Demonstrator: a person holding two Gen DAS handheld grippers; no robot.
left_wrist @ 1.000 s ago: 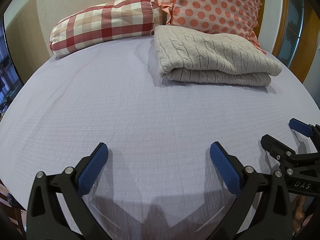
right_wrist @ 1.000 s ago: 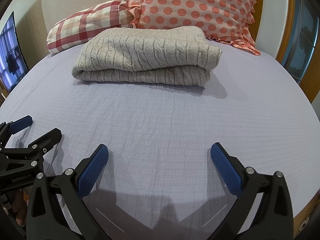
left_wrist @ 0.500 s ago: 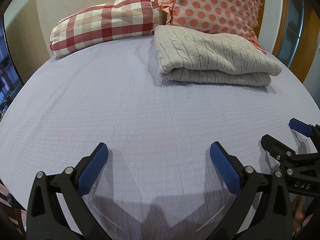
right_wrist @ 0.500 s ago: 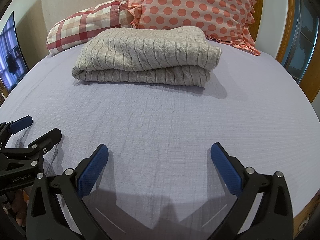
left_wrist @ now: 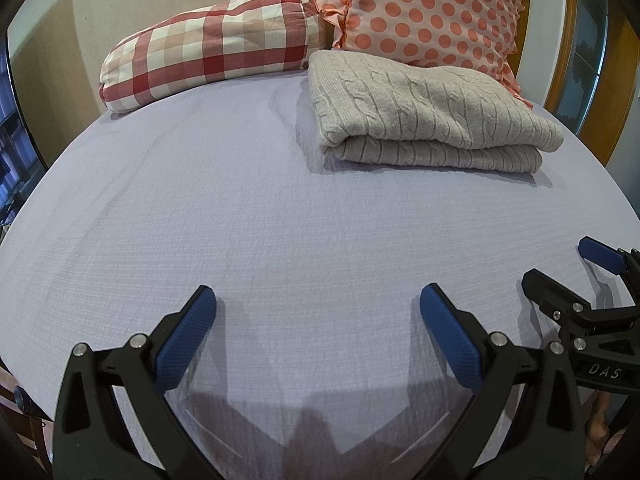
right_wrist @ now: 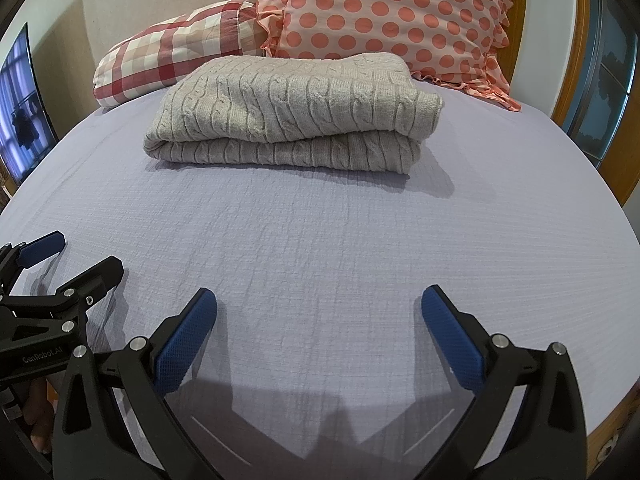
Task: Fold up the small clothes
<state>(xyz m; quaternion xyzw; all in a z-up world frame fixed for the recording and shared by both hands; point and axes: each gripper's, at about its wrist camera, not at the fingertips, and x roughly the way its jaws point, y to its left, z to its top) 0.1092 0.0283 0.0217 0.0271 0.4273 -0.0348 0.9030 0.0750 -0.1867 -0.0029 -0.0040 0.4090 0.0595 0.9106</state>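
Left gripper (left_wrist: 318,320) and right gripper (right_wrist: 319,320) jaws wide, empty, above bed (right_wrist: 320,232). Folded sweater (right_wrist: 292,112) partly hides pillows; frames cut gripper bodies.

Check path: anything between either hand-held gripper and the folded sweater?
Nothing visible. Only bare lavender sheet lies between the open right hand-held gripper, the open left hand-held gripper and the folded sweater.

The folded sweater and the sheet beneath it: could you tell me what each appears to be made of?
The folded sweater looks like soft beige knit, probably wool or acrylic: raised cable ribs, slightly fuzzy matte surface. The sheet looks like thin woven lavender cotton, matte, with a fine crinkled grid texture.
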